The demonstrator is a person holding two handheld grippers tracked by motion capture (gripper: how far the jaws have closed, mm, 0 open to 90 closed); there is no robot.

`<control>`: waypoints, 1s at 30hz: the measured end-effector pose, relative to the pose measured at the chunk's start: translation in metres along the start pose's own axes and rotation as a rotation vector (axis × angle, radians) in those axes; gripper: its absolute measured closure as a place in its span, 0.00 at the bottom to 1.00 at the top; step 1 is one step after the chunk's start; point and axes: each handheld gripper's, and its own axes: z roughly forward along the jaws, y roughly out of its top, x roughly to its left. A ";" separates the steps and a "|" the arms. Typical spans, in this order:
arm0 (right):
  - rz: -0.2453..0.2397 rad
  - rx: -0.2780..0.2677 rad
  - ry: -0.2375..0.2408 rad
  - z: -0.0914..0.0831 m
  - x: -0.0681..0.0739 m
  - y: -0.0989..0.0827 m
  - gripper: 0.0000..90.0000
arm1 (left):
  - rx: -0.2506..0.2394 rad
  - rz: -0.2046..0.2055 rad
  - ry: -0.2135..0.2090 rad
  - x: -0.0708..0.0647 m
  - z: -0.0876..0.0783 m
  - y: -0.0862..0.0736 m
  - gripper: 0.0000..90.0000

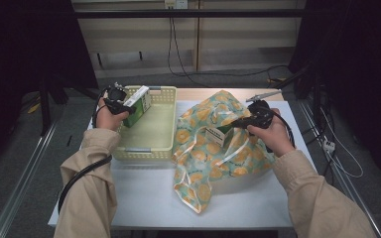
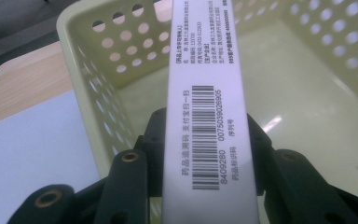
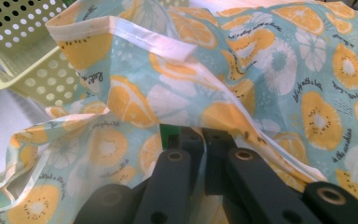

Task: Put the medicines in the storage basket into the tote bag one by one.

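- Left claw grips a green-and-white box over the yellow basket, at the bench's left; its jaws clamp the box's barcoded side.
- By my reading, this box is about to be set in the basket, whose floor looks bare.
- Right claw is pinched shut on the fruit-print bag.
- A second box peeks from the bag; whatever else the bag holds is hidden.

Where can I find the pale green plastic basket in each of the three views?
High view: basket left of centre on the table.
Left gripper view: basket behind the held box, holed walls across the top.
Right gripper view: basket in the upper left corner.
Shared landmark: its holed walls.
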 end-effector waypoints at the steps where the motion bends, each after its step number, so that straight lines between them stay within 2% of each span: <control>1: -0.002 0.002 0.000 0.000 0.000 0.000 1.00 | -0.005 0.000 -0.006 -0.001 -0.005 0.002 0.70; 4: -0.003 -0.002 0.001 0.000 0.000 -0.002 1.00 | -0.020 -0.015 -0.045 -0.008 -0.022 0.006 0.71; 6: -0.002 0.000 0.002 0.000 0.000 -0.003 1.00 | -0.036 -0.025 -0.095 -0.014 -0.034 0.007 0.71; 11: 0.002 0.001 -0.004 0.000 0.000 -0.006 1.00 | -0.067 0.000 -0.190 -0.032 -0.062 0.008 0.71; 14: 0.001 -0.001 -0.006 0.000 0.001 -0.006 1.00 | -0.073 0.042 -0.240 -0.046 -0.078 0.007 0.71; 15: 0.001 0.004 -0.009 -0.001 0.001 -0.007 1.00 | -0.080 0.050 -0.268 -0.050 -0.083 0.007 0.71; 18: 0.005 -0.001 -0.019 -0.003 0.002 -0.006 1.00 | -0.078 0.106 -0.295 -0.063 -0.095 0.006 0.71; 22: -0.002 -0.003 -0.023 -0.006 0.003 -0.005 1.00 | -0.097 0.155 -0.347 -0.083 -0.109 0.004 0.71; 25: 0.001 -0.006 -0.023 -0.008 0.004 -0.006 1.00 | -0.102 0.212 -0.381 -0.101 -0.117 0.003 0.71; 28: 0.002 -0.007 -0.024 -0.007 0.006 -0.006 1.00 | -0.109 0.251 -0.432 -0.122 -0.119 0.000 0.71; 30: 0.002 -0.008 -0.021 -0.007 0.006 -0.005 1.00 | -0.107 0.290 -0.448 -0.137 -0.120 -0.003 0.71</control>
